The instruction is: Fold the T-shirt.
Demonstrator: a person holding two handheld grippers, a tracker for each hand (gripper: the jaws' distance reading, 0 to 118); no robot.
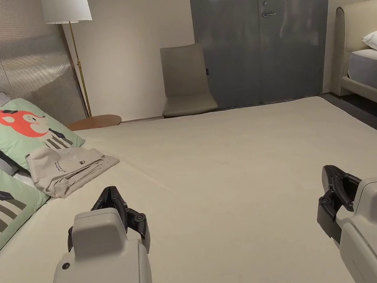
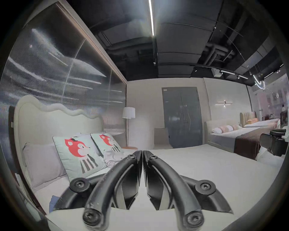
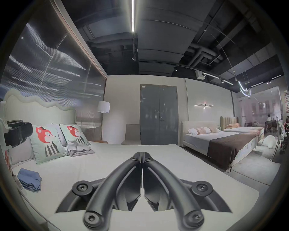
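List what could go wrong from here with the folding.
1. Both grippers are empty with jaws closed: the left gripper and right gripper hover over bare bed, so a jaw must open before any grab.
2. The beige T-shirt lies folded against the fox pillow; a careless pinch may catch the pillow or undo its layers.
3. The folded blue garment could get picked by mistake.
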